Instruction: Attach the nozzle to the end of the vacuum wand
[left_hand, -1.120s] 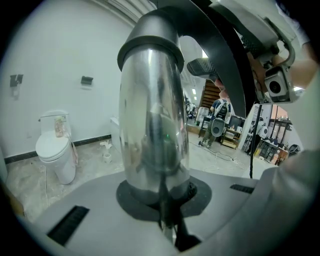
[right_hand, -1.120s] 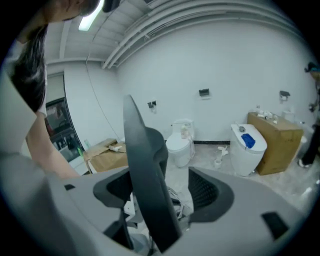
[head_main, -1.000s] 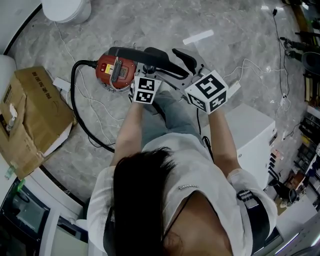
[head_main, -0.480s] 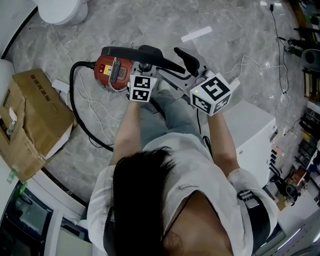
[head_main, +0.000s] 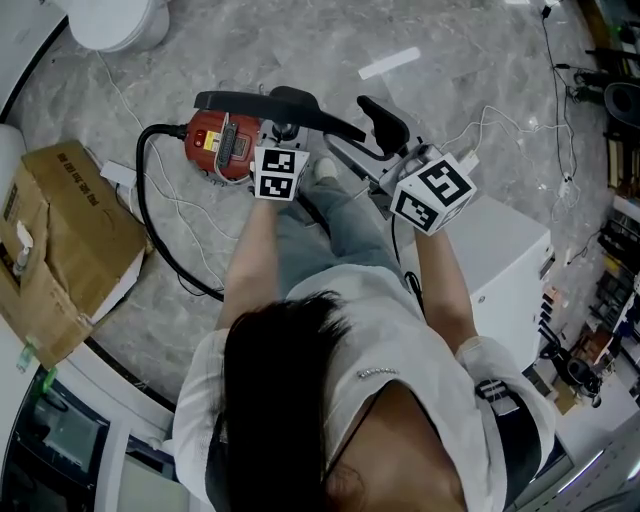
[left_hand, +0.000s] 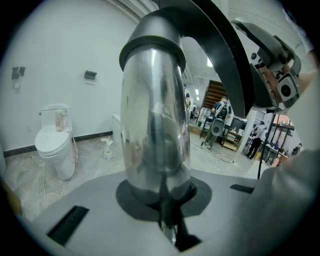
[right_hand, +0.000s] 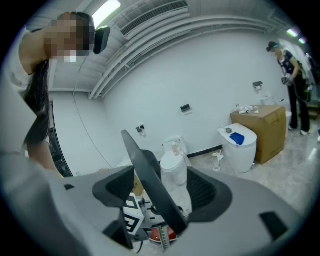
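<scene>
My left gripper (left_hand: 165, 215) is clamped tight on the shiny tube of the vacuum wand (left_hand: 155, 125), which stands up from between its jaws. From the tube's collar a black bend (head_main: 300, 105) arcs over toward my right side. My right gripper (right_hand: 159, 197) grasps the flat black nozzle (head_main: 384, 122), which lies slantwise across its jaws. Both parts hang in the air above the lap, and the red vacuum body (head_main: 222, 145) sits on the floor (head_main: 300, 50) to the left.

The bend's free tip points at the right gripper. The nozzle is just beside that tip, on its right, and its long axis is angled off the tip's line. I cannot tell whether the two touch. I judge the right hand is the one to move, swinging the nozzle into line before pushing it leftward.
</scene>
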